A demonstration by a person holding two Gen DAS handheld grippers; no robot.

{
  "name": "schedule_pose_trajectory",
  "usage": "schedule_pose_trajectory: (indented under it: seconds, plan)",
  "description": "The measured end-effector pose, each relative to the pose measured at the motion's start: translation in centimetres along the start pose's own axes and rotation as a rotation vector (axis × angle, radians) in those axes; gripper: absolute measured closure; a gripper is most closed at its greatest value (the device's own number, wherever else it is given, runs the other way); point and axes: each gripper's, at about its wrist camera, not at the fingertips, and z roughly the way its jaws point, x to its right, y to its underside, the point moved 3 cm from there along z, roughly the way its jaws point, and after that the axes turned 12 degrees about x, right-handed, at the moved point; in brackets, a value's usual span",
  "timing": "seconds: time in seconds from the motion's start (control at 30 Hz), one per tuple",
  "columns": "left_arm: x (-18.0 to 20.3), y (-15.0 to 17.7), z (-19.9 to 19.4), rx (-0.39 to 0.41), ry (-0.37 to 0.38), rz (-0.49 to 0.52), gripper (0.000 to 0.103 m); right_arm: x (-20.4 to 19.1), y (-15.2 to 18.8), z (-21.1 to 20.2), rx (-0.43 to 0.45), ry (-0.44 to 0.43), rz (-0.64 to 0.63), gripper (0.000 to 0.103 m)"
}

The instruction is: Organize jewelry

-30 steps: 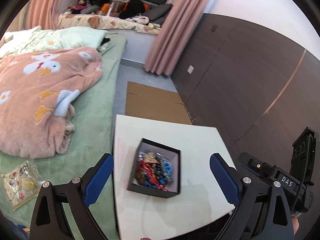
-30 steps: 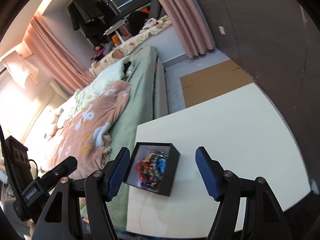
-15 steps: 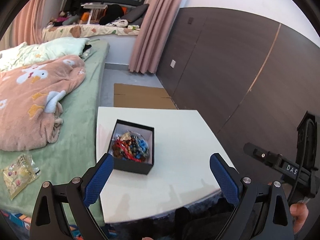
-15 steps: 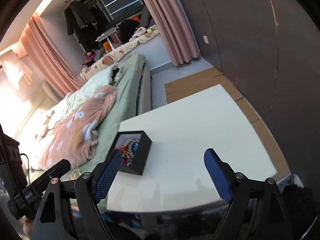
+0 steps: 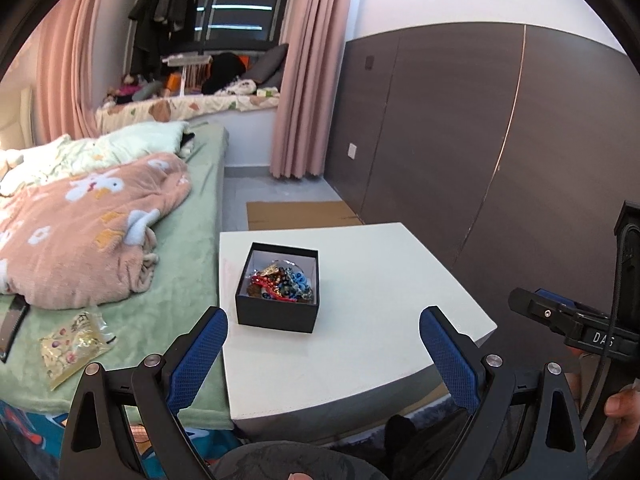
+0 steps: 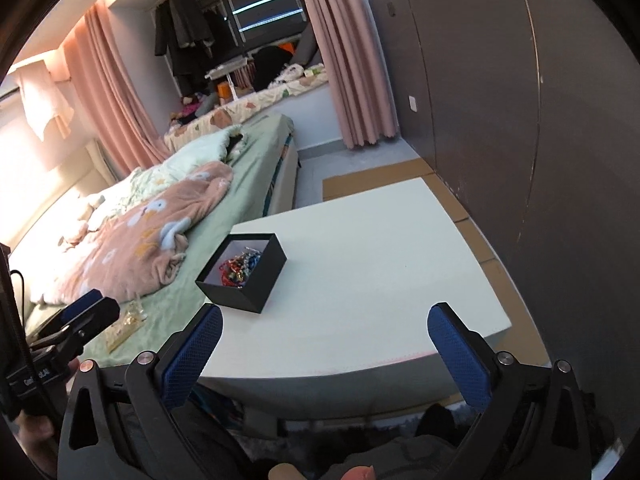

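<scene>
An open black box [image 5: 277, 292] on the white desk [image 5: 372, 300] holds tangled colourful beaded jewelry [image 5: 280, 282]. The left gripper [image 5: 322, 344] has its jaws released and empty; the right gripper's [image 6: 326, 346] jaws are opening, empty.

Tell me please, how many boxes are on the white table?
1. A single black box, open and holding mixed jewelry, sits on the white table toward its bed-side edge. No other box is visible in either view.

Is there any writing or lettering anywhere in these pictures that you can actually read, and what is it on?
"DAS": white letters on the black body of the right gripper, seen from the left wrist view.
White lettering on the black body of the left gripper, seen from the right wrist view: too blurred to read.
Print on the snack packet on the bed: too small to read.
</scene>
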Motion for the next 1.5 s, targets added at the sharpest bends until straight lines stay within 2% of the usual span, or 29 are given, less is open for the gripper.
schedule_pose_trajectory:
  seconds: [0.13,0.23,0.33,0.43,0.63,1.0,1.5]
  plan:
    - [0.4,0.1,-1.3,0.089,-0.019,0.015,0.006,0.1,0.6,0.2,0.057,0.022,-0.03,0.0]
    - [0.8,0.2,-1.5,0.116,-0.022,0.031,0.006,0.4,1.7,1.2,0.046,0.068,-0.049,0.0]
    - [1.1,0.3,-1.2,0.108,-0.017,0.038,0.001,0.4,2.5,1.4,0.045,0.071,-0.057,0.0]
    - [1.0,0.5,-0.3,0.084,-0.009,0.029,0.001,0.4,2.5,0.8,0.066,0.064,-0.055,0.0]
    - [0.6,0.6,-0.1,0.097,-0.028,0.0,0.001,0.8,2.6,-0.2,0.101,0.063,-0.04,0.0]
    - [-0.2,1.7,1.3,0.068,-0.047,-0.038,0.001,1.4,2.5,-1.3,0.134,0.051,-0.013,0.0]
    - [0.0,1.7,0.8,0.078,-0.051,-0.033,0.001,1.1,2.6,-1.4,0.132,0.05,-0.012,0.0]
